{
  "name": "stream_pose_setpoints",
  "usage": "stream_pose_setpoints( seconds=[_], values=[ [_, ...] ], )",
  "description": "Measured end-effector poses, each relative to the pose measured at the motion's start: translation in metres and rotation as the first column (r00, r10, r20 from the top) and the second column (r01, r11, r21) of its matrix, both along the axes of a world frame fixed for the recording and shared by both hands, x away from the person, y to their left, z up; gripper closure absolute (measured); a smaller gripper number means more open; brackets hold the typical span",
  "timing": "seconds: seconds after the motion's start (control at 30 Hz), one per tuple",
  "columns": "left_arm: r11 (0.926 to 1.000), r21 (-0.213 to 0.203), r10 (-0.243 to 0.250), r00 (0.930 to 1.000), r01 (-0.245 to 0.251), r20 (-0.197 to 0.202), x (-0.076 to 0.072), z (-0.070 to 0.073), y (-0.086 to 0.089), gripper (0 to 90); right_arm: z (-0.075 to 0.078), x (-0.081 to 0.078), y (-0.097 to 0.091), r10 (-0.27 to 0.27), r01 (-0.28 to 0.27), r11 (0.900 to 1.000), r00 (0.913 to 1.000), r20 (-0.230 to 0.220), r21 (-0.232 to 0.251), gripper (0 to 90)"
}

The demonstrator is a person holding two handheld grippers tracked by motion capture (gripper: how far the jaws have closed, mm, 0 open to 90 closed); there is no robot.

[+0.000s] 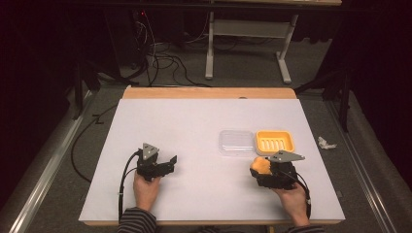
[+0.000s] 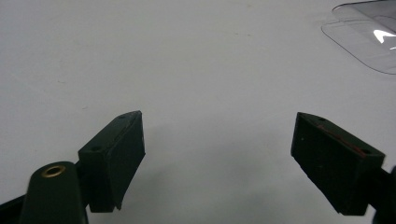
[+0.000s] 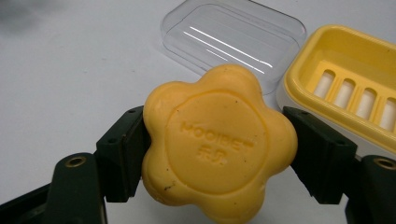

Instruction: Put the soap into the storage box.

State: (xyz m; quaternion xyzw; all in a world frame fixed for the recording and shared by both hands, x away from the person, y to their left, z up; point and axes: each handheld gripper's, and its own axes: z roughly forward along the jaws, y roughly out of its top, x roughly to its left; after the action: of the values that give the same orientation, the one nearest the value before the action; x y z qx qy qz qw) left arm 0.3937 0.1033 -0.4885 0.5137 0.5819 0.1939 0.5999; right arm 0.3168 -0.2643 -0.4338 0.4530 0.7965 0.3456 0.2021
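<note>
The right gripper clamped the yellow flower-shaped soap bar; the left gripper stood wide open, empty. Slippage risk: smooth soap could squirt out before reaching the yellow slotted soap dish at 2 o'clock.

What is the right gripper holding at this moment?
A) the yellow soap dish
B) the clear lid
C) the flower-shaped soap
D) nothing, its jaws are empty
C: in the right gripper view the right gripper has its two black jaws pressed against either side of the flower-shaped soap, while the clear lid and the yellow soap dish lie apart on the table behind it.
</note>
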Motion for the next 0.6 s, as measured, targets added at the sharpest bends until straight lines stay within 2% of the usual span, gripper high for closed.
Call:
stream_pose_setpoints(
  seconds=[0.6],
  values=[
    [1.0000,-0.008,0.003,1.0000,-0.003,-0.004,0.001,0.000,0.000,18.3,0.015,0.006,-0.017,-0.029,0.029,0.9992,0.9995,0.010,0.027,27.4]
  ],
)
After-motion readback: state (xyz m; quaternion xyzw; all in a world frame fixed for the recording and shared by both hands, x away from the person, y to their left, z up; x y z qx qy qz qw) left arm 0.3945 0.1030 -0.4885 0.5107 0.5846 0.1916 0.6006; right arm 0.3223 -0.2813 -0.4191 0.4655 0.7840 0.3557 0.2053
